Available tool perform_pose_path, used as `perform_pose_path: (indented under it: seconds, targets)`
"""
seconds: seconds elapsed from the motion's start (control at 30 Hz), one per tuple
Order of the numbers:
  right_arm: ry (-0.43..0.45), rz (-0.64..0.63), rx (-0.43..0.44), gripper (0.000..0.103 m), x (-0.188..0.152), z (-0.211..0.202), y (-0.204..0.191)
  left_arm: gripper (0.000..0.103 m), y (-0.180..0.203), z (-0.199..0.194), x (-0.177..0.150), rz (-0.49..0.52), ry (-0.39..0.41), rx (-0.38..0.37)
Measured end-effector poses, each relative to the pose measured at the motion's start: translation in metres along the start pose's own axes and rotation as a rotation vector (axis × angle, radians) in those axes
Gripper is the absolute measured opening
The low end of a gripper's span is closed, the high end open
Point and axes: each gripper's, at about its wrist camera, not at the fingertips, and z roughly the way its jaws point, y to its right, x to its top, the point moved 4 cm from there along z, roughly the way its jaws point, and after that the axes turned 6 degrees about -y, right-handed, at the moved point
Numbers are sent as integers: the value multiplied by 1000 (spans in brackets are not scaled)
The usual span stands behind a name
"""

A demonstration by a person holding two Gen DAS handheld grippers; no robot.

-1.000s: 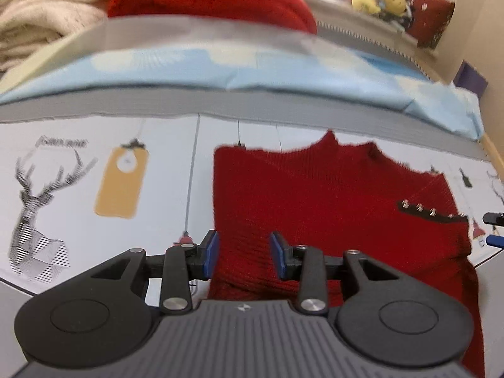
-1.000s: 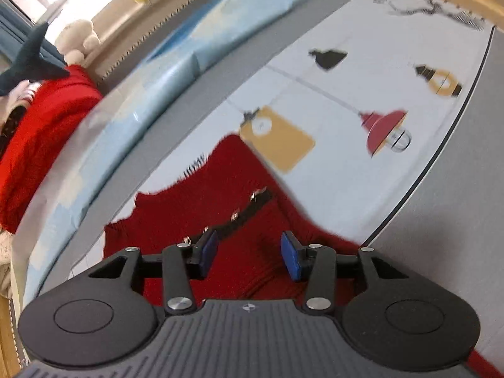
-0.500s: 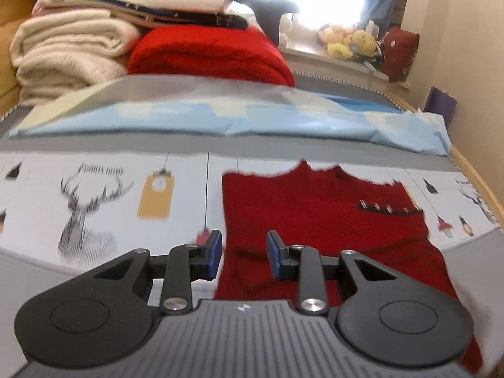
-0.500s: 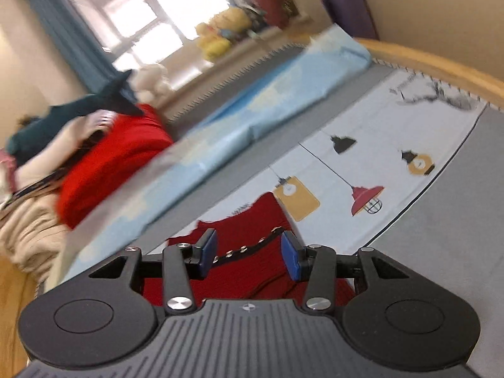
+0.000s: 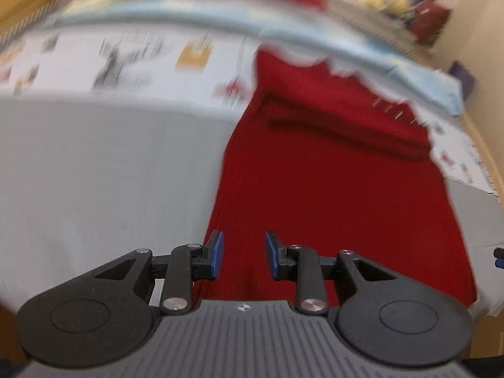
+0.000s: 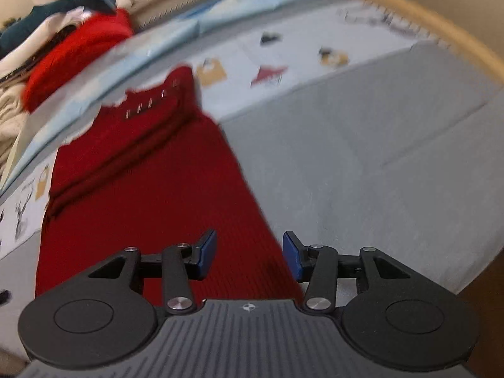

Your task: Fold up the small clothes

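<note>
A small dark red knit garment (image 5: pixel 330 163) lies flat on the bed, with a row of small metal fasteners near its far end and a fold line across its upper part. It also shows in the right wrist view (image 6: pixel 151 182). My left gripper (image 5: pixel 242 255) is open and empty, over the garment's near left edge. My right gripper (image 6: pixel 249 253) is open and empty, over the garment's near right edge. Both views are blurred by motion.
The bed has a grey cover (image 6: pixel 362 157) and a white sheet printed with deer and lamps (image 5: pixel 126 56). A light blue cloth (image 6: pixel 220 15) lies behind. A pile of folded red and cream clothes (image 6: pixel 72 53) stands at the back. A wooden bed rim (image 6: pixel 441 28) runs on the right.
Both grippers have pulled back toward the garment's near end and tilted down. More of the garment's length shows now. Both stay open.
</note>
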Motion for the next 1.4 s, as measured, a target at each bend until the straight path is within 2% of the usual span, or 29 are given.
perform_pose_path:
  seconds: [0.07,0.17,0.3,0.37,0.43,0.6,0.8,0.9,0.93,0.97,1.03,1.13,1.23,1.4]
  targets:
    - [-33,-34,-35,48,-6,14,5,32,-12,15,-8,-34,-62,-4]
    - [-112,-33,-69,48,-16,34,11,32,-30,21,-10,-53,-80,32]
    - [-150,-53,-97,48,-23,45,10,32,-46,26,-16,-96,-133,9]
    - [-176,-45,-101,48,-26,50,12,32,-48,31,-20,-81,-151,14]
    - [-201,-24,-99,48,-29,56,15,32,-47,38,-26,-75,-187,-12]
    - [-218,-6,-91,49,-33,64,16,33,-44,40,-31,-10,-174,9]
    - [-209,-34,-91,49,-36,67,11,33,-44,39,-37,14,-165,6]
    - [-200,-39,-91,35,-38,65,12,26,-39,39,-36,37,-153,10]
    - [-195,-37,-93,23,-38,62,13,14,-38,38,-36,45,-147,3]
    - [-184,-26,-96,12,-37,61,14,13,-37,38,-35,45,-146,-9]
    - [-167,6,-81,12,-34,55,17,13,-36,37,-35,44,-147,-9]
    - [-168,-10,-75,13,-35,53,16,14,-37,36,-36,35,-155,-19]
    - [-198,-13,-52,22,-38,55,18,15,-36,37,-39,51,-163,-15]
    - [-205,-66,-62,22,-42,56,10,15,-32,46,-32,57,-165,-12]
